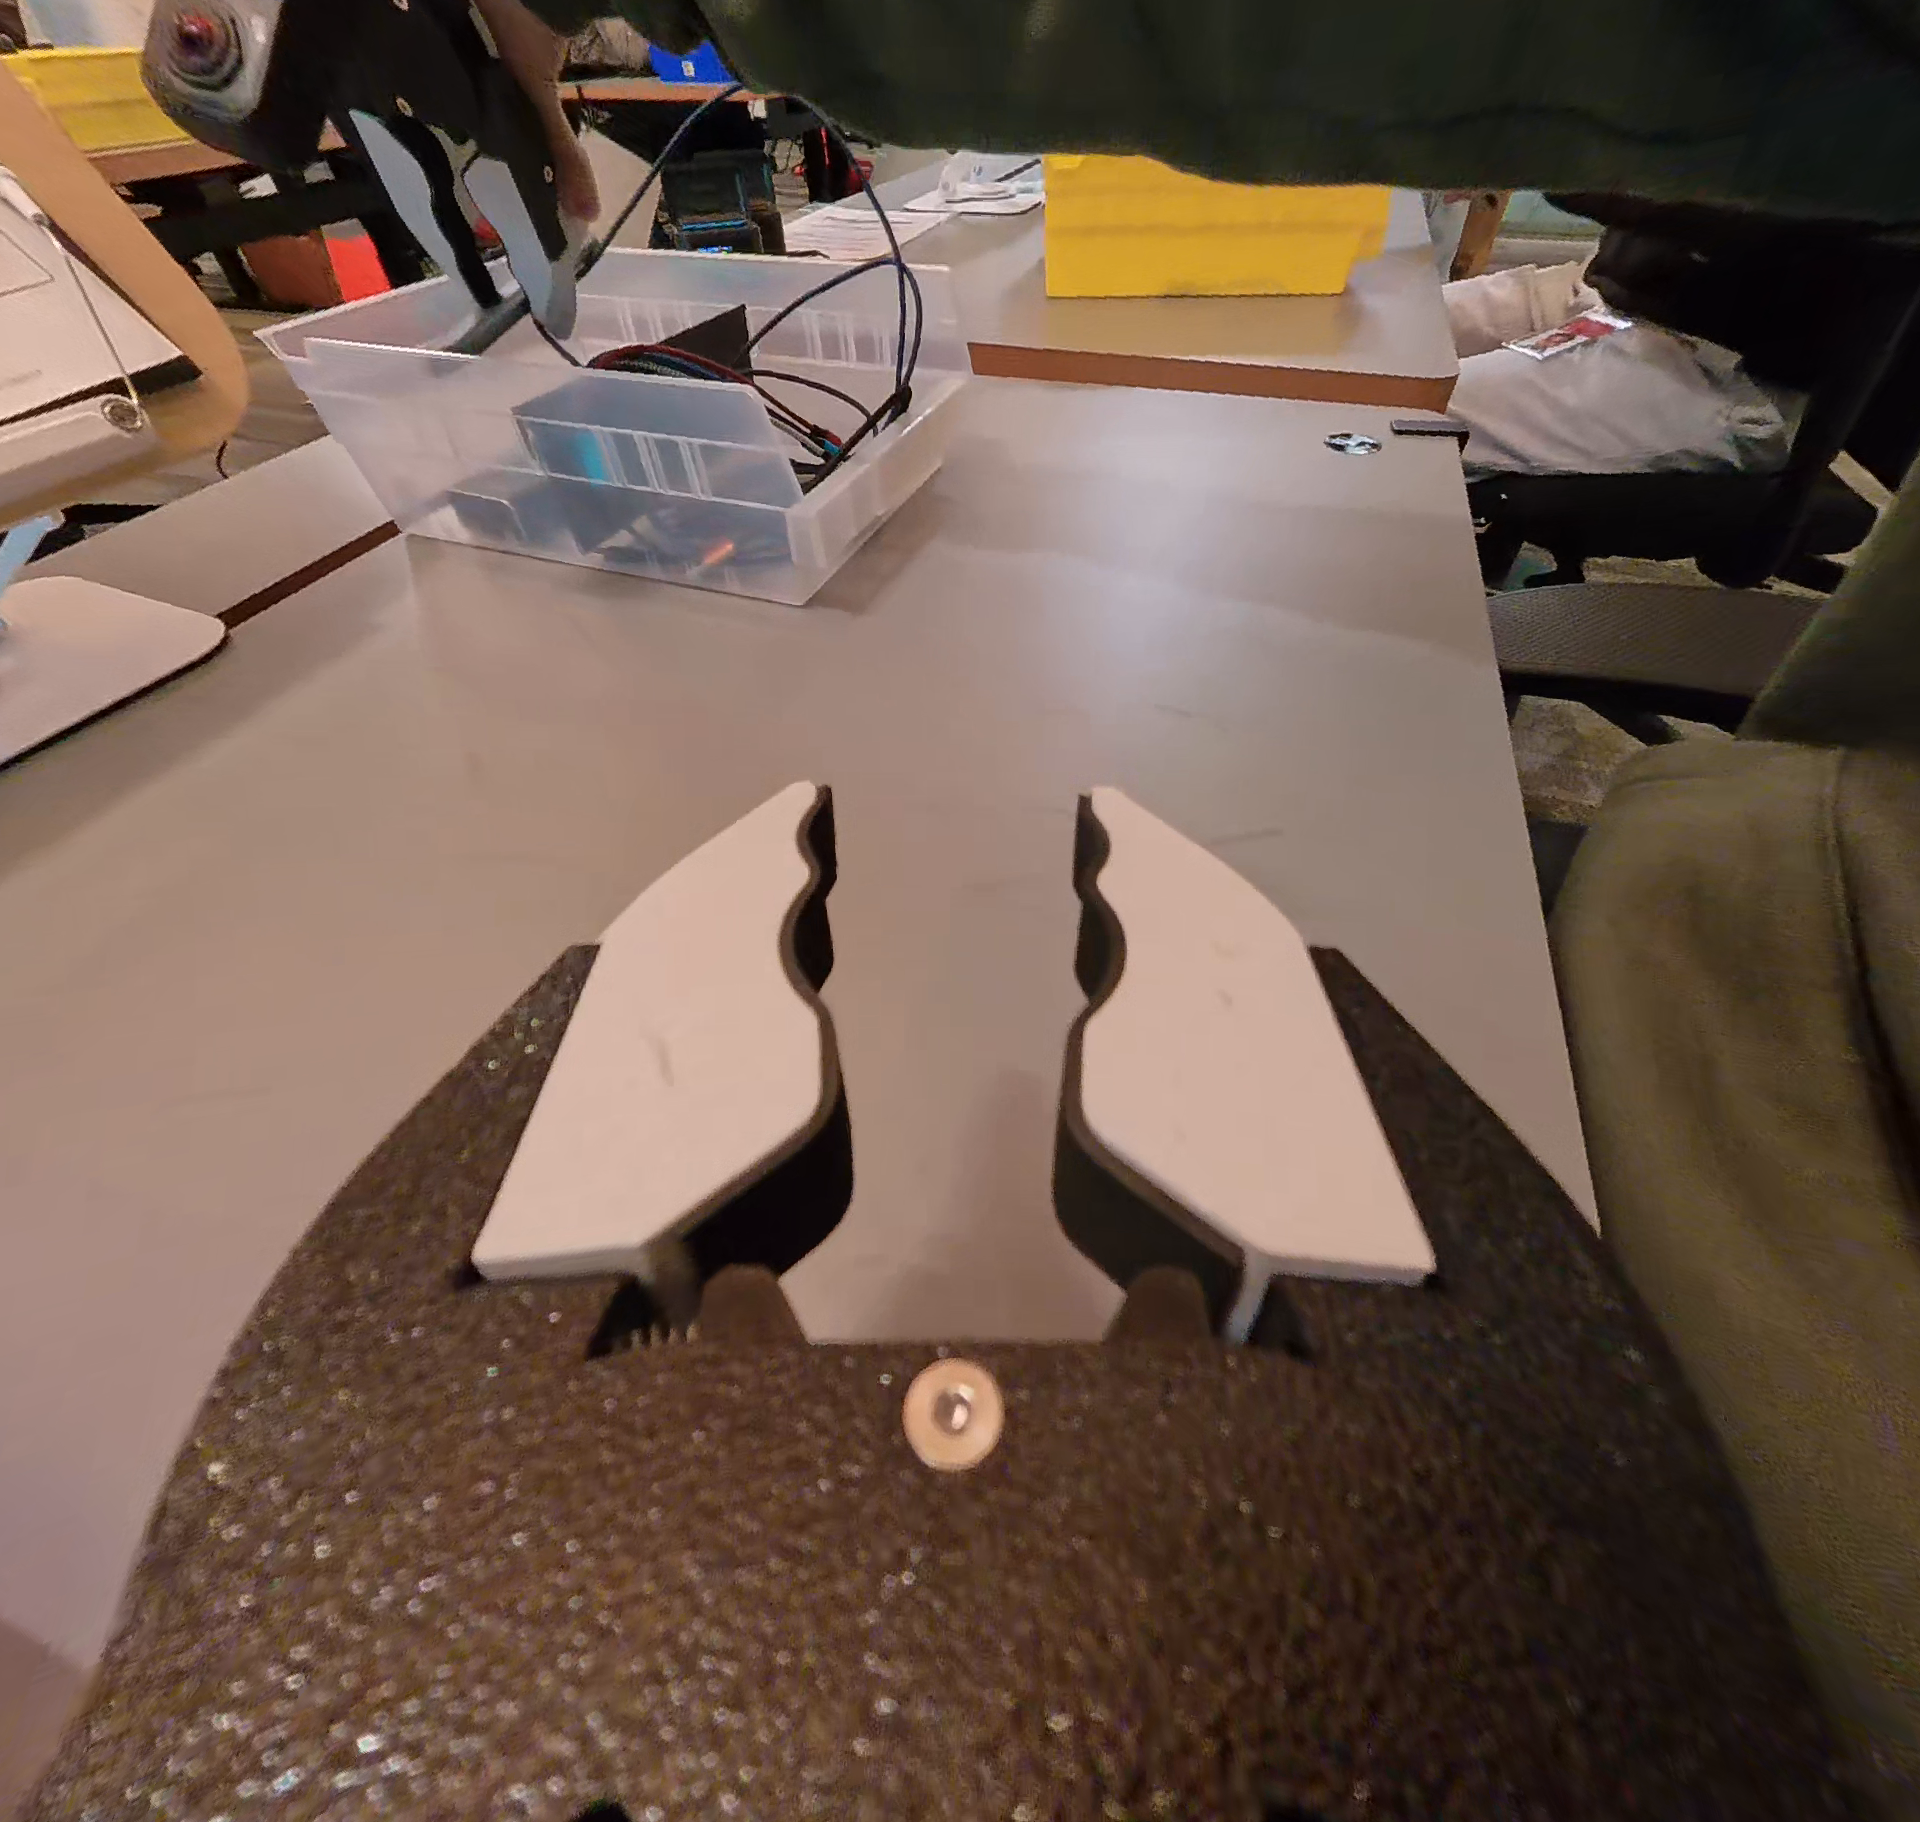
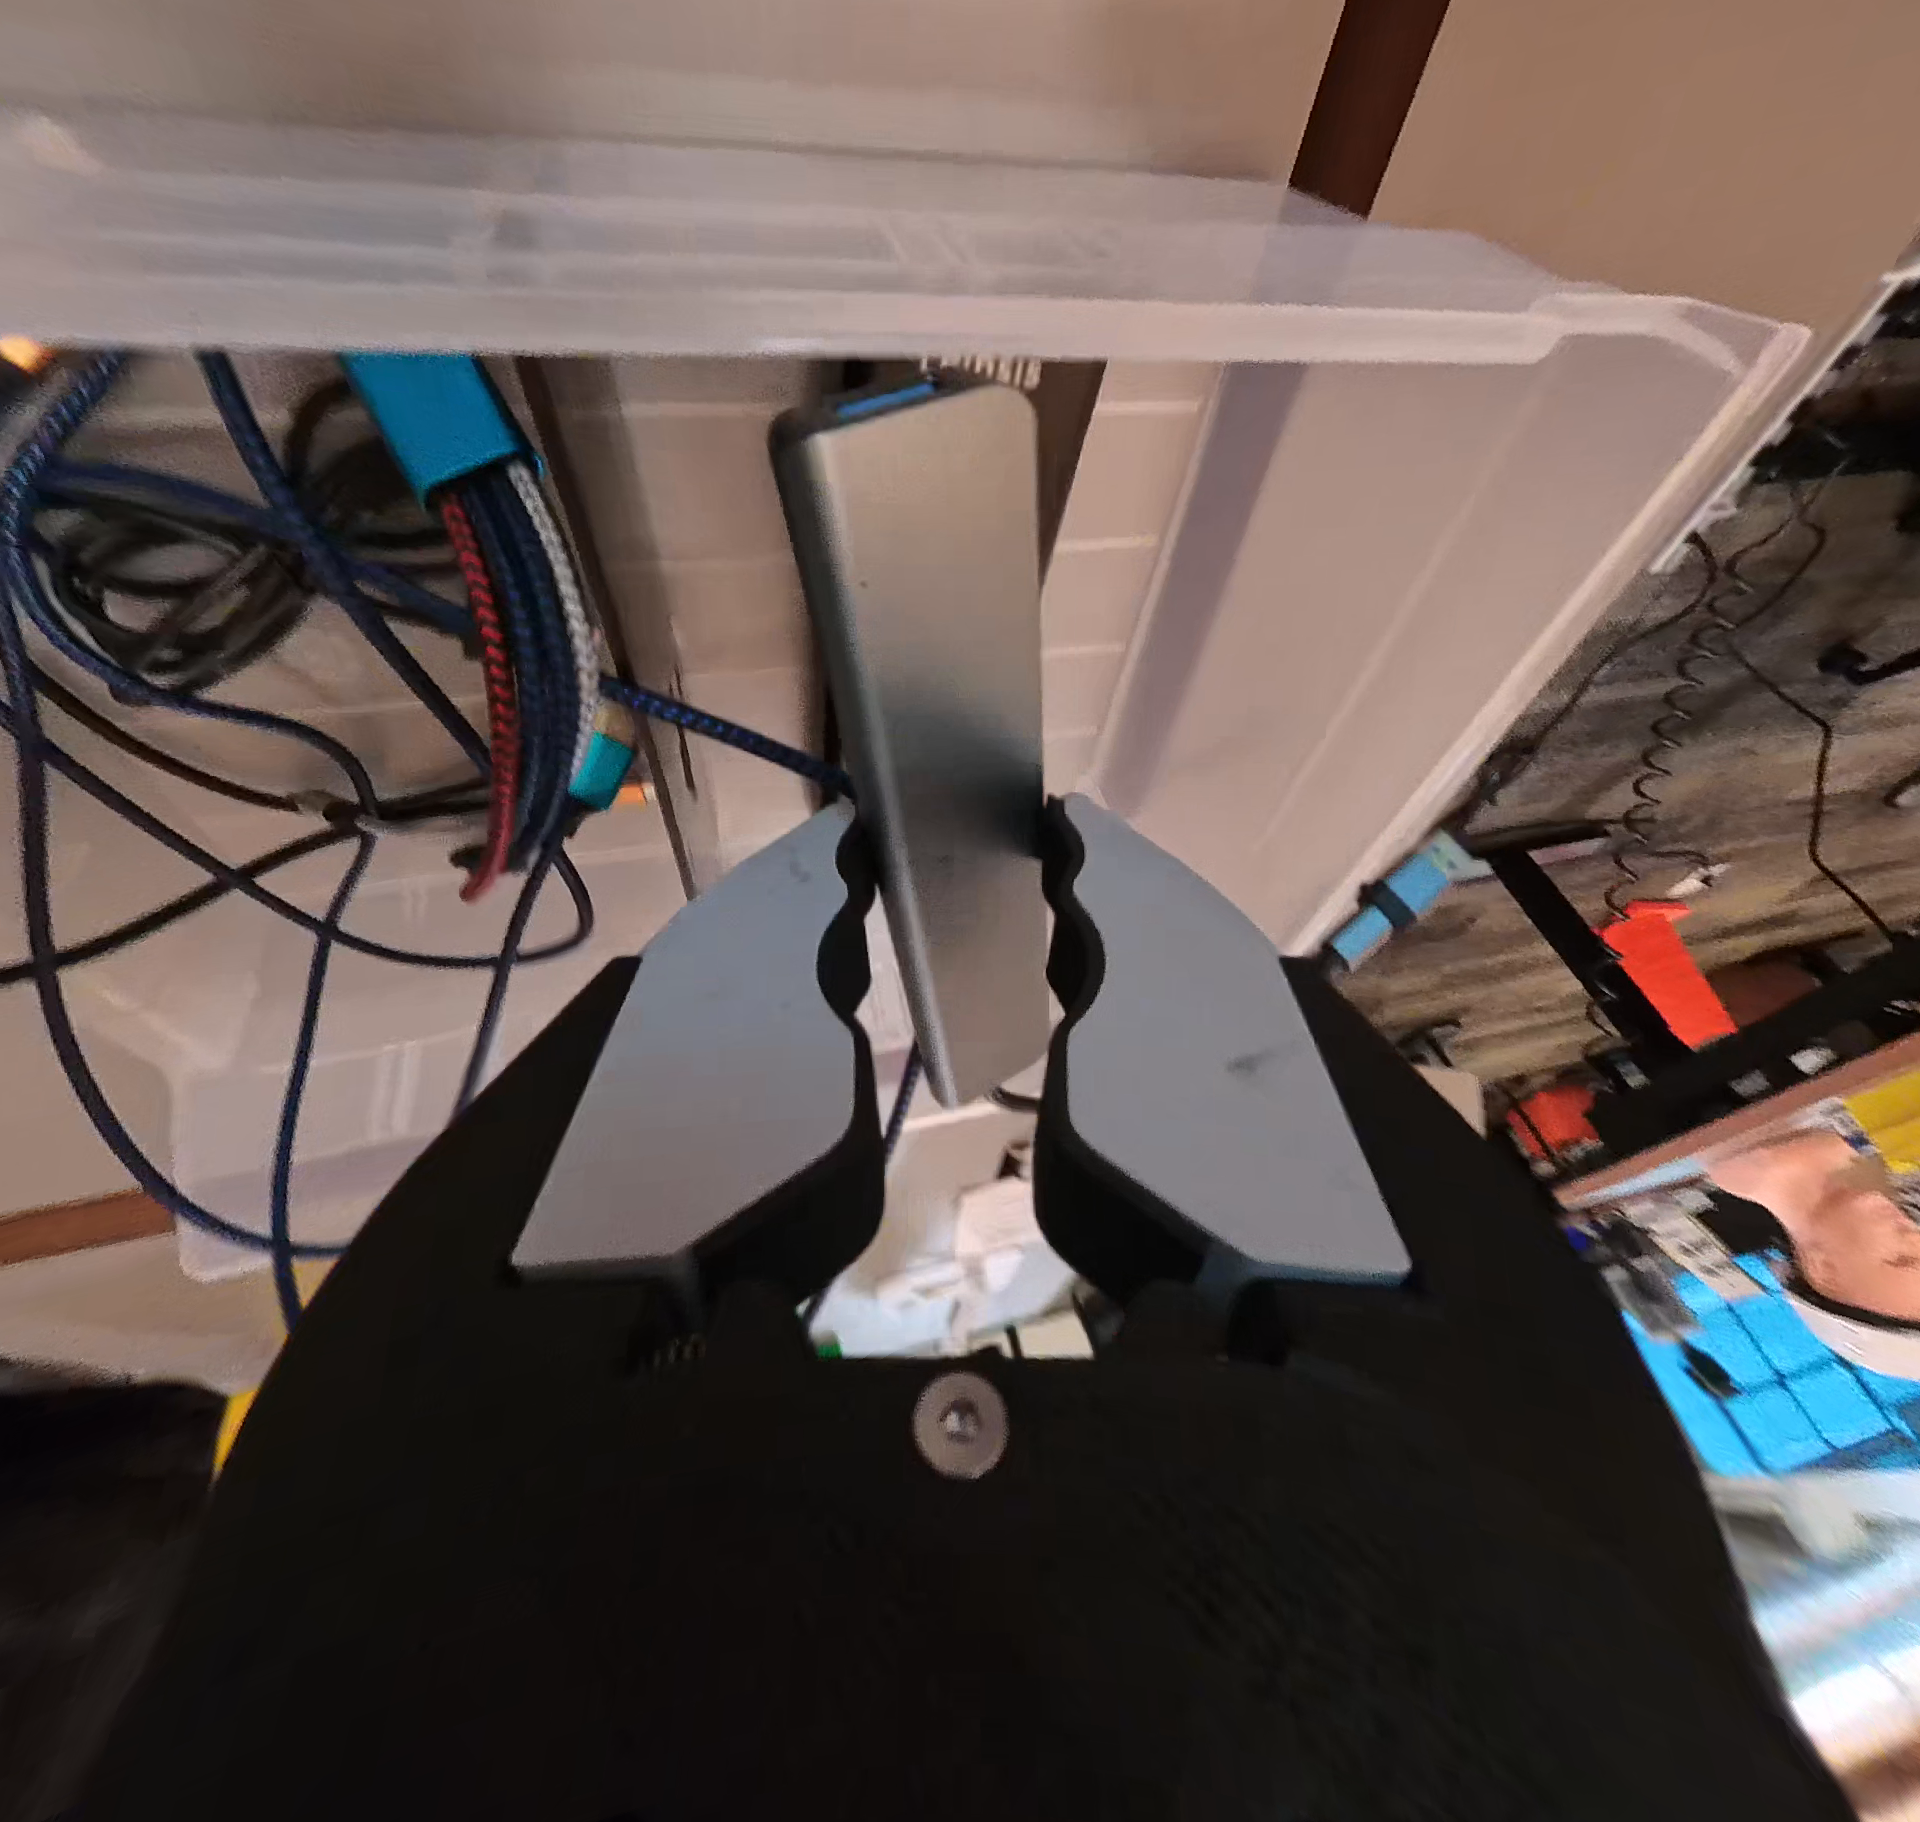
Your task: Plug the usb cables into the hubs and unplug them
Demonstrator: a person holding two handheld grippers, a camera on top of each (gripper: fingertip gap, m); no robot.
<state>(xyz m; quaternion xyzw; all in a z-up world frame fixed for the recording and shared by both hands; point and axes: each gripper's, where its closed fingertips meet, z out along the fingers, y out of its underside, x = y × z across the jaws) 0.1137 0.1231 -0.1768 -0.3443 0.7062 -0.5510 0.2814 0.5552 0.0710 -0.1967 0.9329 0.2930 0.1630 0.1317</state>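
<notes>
The right gripper (image 2: 951, 816) is clamped on a slim grey USB hub (image 2: 925, 692), its fingertips pressing the hub's two long edges near the near end. The hub's long axis runs forward, away from the camera along the fingers, and it is tilted so that one broad face and one thin edge show. Its far end points toward the rim of the clear plastic bin (image 2: 1351, 546), and a blue port is just visible there, though motion blur keeps the ports from being counted. The near end of the hub is cut off behind the gripper's black body.

Left of the hub, inside the bin, lies a tangle of braided USB cables (image 2: 520, 650) in red, blue and grey; where each one ends cannot be traced. A blue cable passes behind the hub, and whether it is plugged in is hidden.

In the left wrist view, the left gripper (image 1: 954, 806) hovers over the grey table (image 1: 623, 785) with its fingers apart and nothing between them, well apart from the bin (image 1: 862, 494). The right gripper (image 1: 525, 292) shows far off at the bin's rear corner; the hub there is barely distinguishable. A dark green sleeve (image 1: 1247, 27) blocks the upper part of that view.
</notes>
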